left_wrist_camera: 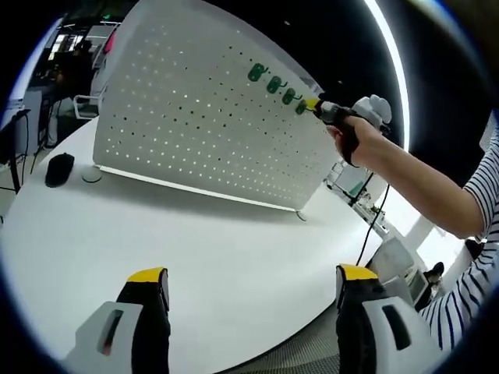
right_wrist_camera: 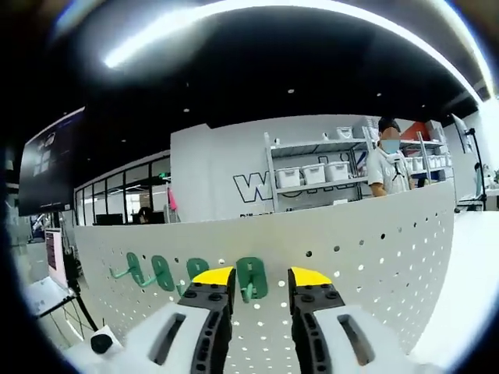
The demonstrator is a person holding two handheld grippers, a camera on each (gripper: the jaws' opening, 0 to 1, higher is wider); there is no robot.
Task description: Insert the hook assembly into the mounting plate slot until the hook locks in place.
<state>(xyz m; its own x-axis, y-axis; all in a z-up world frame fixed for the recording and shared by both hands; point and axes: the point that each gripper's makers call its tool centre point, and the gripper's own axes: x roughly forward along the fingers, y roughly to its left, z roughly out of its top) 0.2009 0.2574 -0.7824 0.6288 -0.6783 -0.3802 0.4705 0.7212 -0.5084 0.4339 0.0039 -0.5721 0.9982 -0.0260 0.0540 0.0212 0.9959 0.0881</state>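
A white pegboard mounting plate (left_wrist_camera: 195,117) stands upright on a white table (left_wrist_camera: 218,241). Several green hooks hang in a row near its top edge, the rightmost one (left_wrist_camera: 301,107) at the tip of my right gripper (left_wrist_camera: 316,105), which a hand (left_wrist_camera: 360,142) holds up against the board. In the right gripper view that green hook (right_wrist_camera: 251,279) sits on the plate (right_wrist_camera: 374,257) between my right gripper's (right_wrist_camera: 261,276) yellow-tipped jaws, with bare board showing between it and the right jaw. Three more hooks (right_wrist_camera: 164,273) hang to its left. My left gripper (left_wrist_camera: 252,274) hovers wide open above the table, holding nothing.
A black mouse-like object (left_wrist_camera: 59,167) lies on the table left of the board. A cable (left_wrist_camera: 373,226) hangs past the table's right edge beside a person's striped sleeve (left_wrist_camera: 468,273). Behind the board are shelves with white bins (right_wrist_camera: 320,171) and a standing person (right_wrist_camera: 387,167).
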